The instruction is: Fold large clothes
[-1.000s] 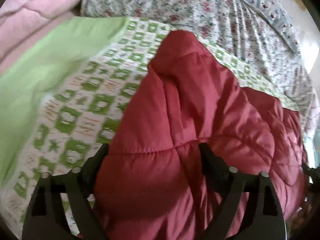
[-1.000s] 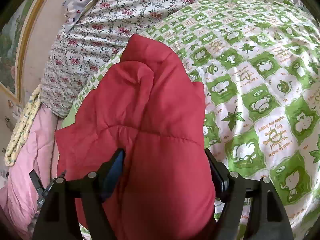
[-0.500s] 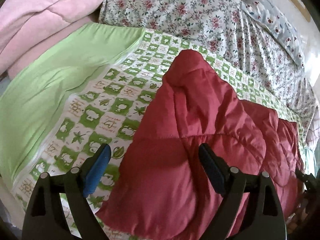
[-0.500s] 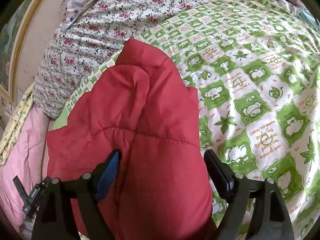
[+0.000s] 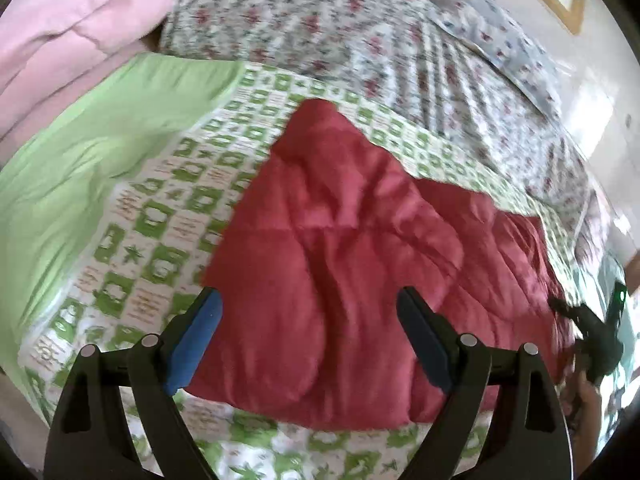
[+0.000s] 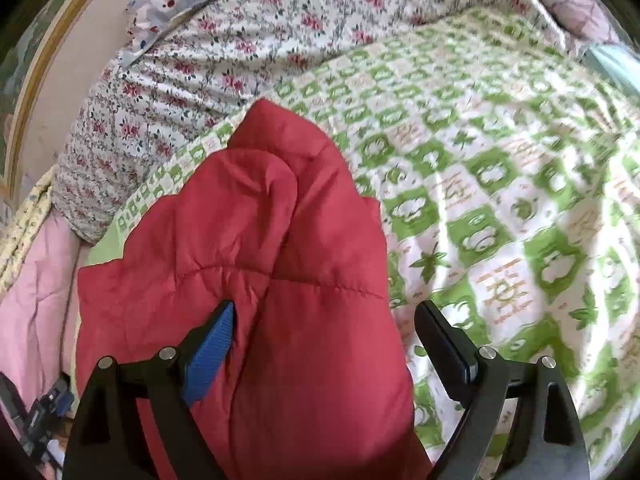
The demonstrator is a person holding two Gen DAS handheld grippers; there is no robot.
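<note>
your red quilted jacket [image 5: 344, 248] folded in a heap on the green checked bedspread [image 6: 500, 184], your left gripper [image 5: 308, 336] wide open above it gripping nothing, right gripper [image 6: 324, 344] jaws opening, pads off the jacket

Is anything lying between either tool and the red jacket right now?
Nothing visible. The red jacket lies bare on the green quilt, directly ahead of the open left tool. The right tool is opening over the jacket with only its fabric between the pads.
</note>
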